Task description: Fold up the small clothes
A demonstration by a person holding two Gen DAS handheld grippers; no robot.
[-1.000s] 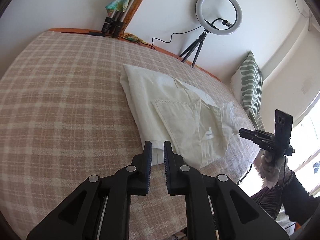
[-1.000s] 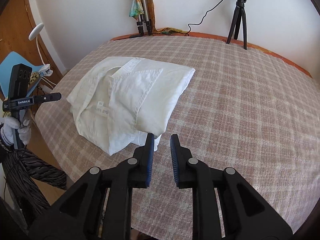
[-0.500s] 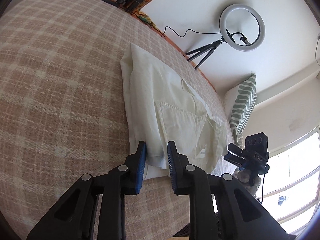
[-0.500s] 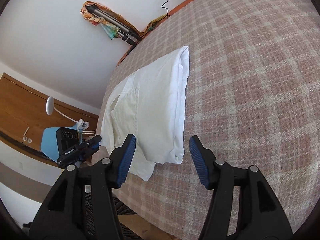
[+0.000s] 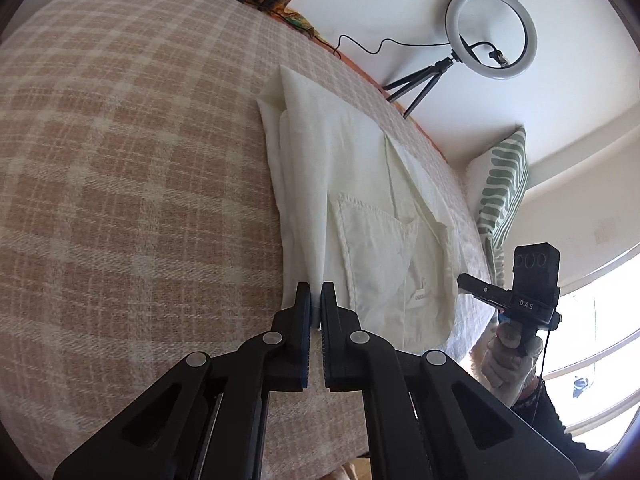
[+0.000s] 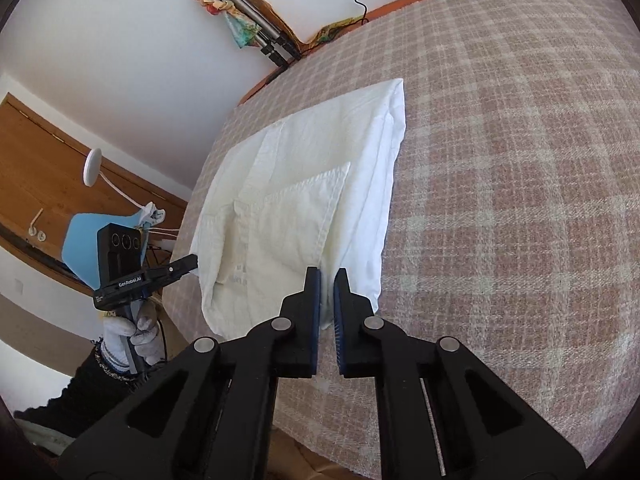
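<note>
A white shirt (image 5: 360,200) lies partly folded on the pink checked bedcover (image 5: 140,180), collar and label toward the bed's near edge. My left gripper (image 5: 316,292) is shut on the shirt's near folded edge. In the right wrist view the same shirt (image 6: 304,184) lies ahead, and my right gripper (image 6: 328,280) is shut on its near corner. Each gripper shows in the other's view: the right gripper (image 5: 528,292) at the right, the left gripper (image 6: 132,264) at the left.
A ring light on a tripod (image 5: 488,36) stands behind the bed by the wall. A green striped pillow (image 5: 500,184) leans at the bed's far side. Folded tripods (image 6: 256,36) lean against the wall. A wooden door (image 6: 48,184) and window (image 5: 592,320) flank the bed.
Both grippers came down low to the bed and closed on the shirt's near edge. The right gripper was wide open half a second ago; the left stood slightly open around the cloth.
</note>
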